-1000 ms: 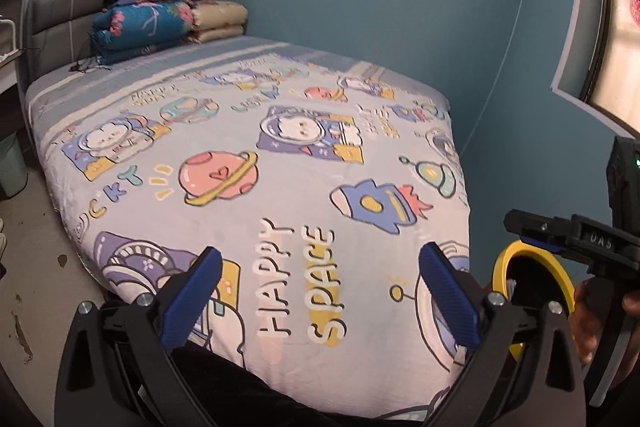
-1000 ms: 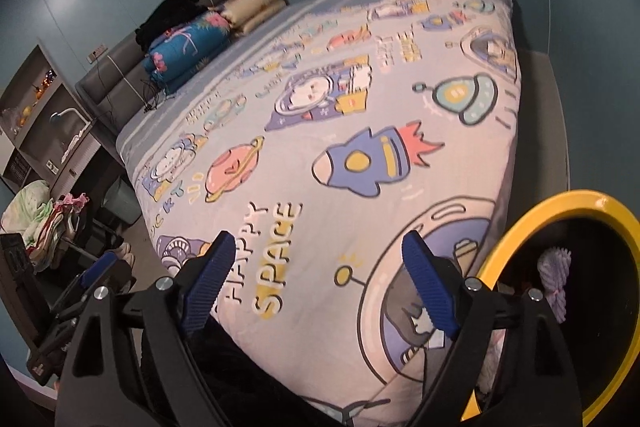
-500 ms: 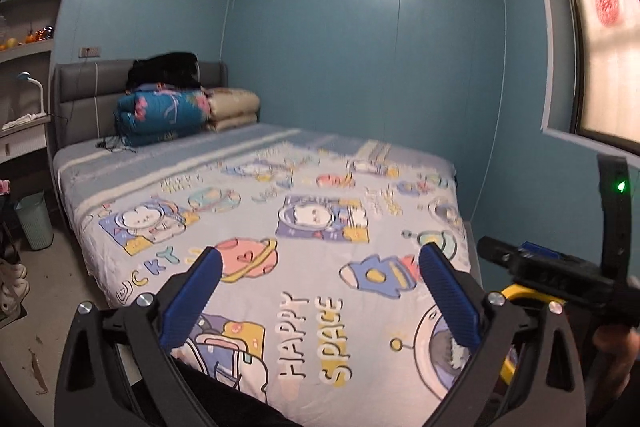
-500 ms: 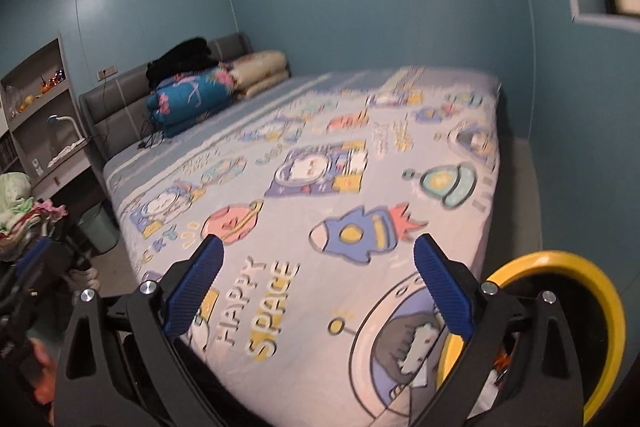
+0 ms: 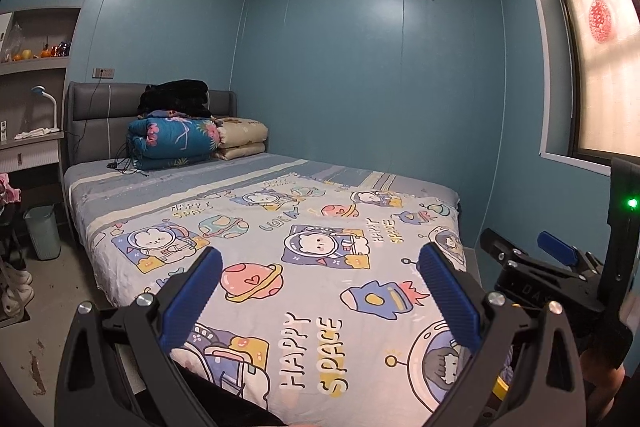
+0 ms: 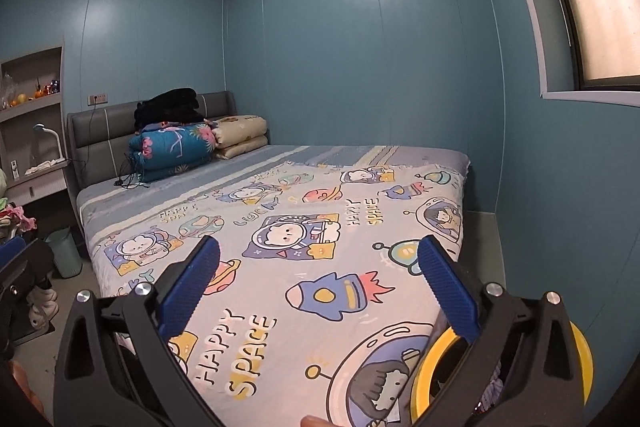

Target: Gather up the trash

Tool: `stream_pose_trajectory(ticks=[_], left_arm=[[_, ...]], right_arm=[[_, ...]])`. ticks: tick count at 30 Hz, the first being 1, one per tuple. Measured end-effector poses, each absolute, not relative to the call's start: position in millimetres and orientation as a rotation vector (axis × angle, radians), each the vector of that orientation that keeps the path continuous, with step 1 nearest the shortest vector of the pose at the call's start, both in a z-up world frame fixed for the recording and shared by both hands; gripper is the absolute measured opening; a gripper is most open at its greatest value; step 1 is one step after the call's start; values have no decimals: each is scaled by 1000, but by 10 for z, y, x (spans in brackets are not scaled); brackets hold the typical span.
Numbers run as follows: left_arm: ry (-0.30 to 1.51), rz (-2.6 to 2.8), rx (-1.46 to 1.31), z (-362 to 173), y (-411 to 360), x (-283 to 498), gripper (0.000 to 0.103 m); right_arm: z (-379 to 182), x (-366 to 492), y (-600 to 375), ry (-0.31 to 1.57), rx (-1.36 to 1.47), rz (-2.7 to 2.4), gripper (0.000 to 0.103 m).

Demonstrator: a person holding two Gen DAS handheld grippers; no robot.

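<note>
My left gripper (image 5: 320, 255) is open over the foot of a bed (image 5: 320, 227) with a cartoon space sheet, and nothing is between its blue pads. My right gripper (image 6: 318, 245) hovers over the same bed end; its jaws are opening and hold nothing. A yellow-rimmed bin (image 6: 424, 379) stands low on the right, beside the bed's corner and partly behind the right gripper's finger; some crumpled scraps show inside it. In the left wrist view the right gripper (image 5: 556, 255) appears at the right edge, held by a hand. No loose trash shows on the sheet.
Folded quilts and pillows (image 5: 176, 143) are stacked at the grey headboard. A pale green bin (image 5: 42, 231) and shoes (image 5: 16, 291) sit on the floor left of the bed, by a desk with a lamp. A narrow gap runs between the bed and the right wall.
Both views have swung up from the sheet to take in the room. The yellow-rimmed bin has slid lower in both frames. The right gripper's pads have spread wider.
</note>
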State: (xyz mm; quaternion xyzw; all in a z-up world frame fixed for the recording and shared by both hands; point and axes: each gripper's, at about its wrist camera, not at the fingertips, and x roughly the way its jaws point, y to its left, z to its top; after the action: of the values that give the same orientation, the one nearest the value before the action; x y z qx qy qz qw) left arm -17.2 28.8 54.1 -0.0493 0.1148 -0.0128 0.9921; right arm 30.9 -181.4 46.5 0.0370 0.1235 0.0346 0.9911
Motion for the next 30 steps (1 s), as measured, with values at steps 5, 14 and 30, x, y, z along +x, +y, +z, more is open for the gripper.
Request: stream_pose_trajectory(ticks=[5,14,30], left_arm=[[219,-22,-98,552,304,-208,95],[216,-27,-103,551,311,-209,95],[218,-30,-103,539,320,-215,95]], right_arm=[[461,286,-1818,256,84,75,95],[465,272,-1826,264,101,73,95],[442,299,-1796,289,112,75,95]])
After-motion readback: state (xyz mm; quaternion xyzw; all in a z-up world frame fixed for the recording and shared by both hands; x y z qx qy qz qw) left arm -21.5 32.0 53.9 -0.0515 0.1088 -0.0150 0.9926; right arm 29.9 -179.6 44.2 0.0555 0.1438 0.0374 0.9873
